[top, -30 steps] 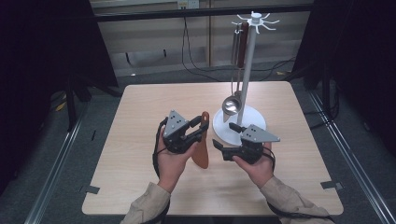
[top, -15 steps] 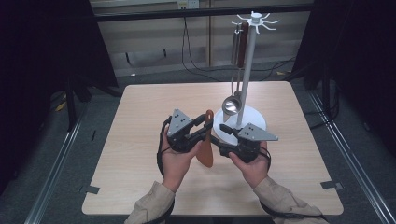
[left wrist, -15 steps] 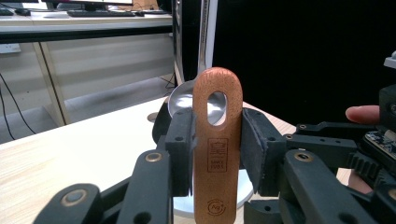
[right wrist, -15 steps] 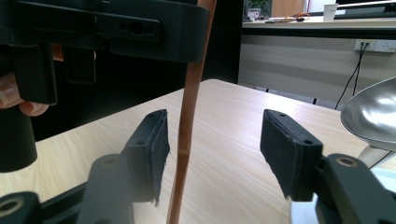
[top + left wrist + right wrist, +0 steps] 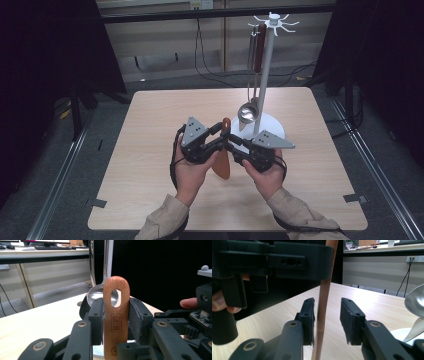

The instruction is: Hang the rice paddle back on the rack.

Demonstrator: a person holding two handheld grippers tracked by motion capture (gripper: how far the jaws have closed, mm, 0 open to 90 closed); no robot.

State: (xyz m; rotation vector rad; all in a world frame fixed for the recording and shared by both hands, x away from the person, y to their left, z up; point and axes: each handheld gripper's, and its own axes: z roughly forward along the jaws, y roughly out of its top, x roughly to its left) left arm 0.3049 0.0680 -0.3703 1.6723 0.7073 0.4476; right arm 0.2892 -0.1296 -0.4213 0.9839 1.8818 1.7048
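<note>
A wooden spatula (image 5: 223,162) stands upright over the table, blade down. My left gripper (image 5: 220,133) is shut on its handle; in the left gripper view the pads press both edges of the handle (image 5: 116,315) below its hanging hole. My right gripper (image 5: 231,143) reaches in from the right, and its jaws have just been closing around the spatula (image 5: 323,305). In the right gripper view one pad (image 5: 310,320) lies against the wood, while the other pad (image 5: 349,320) stands clear of it with a gap.
A white utensil rack (image 5: 264,75) with a round base (image 5: 274,129) stands right of centre. A steel ladle (image 5: 247,112) hangs from it just behind the grippers, beside a dark-handled utensil (image 5: 260,45). The ladle bowl (image 5: 415,300) is close to my right jaws.
The right gripper's jaws have narrowed around the spatula handle. Both hands have barely shifted, and the left gripper keeps its hold.
</note>
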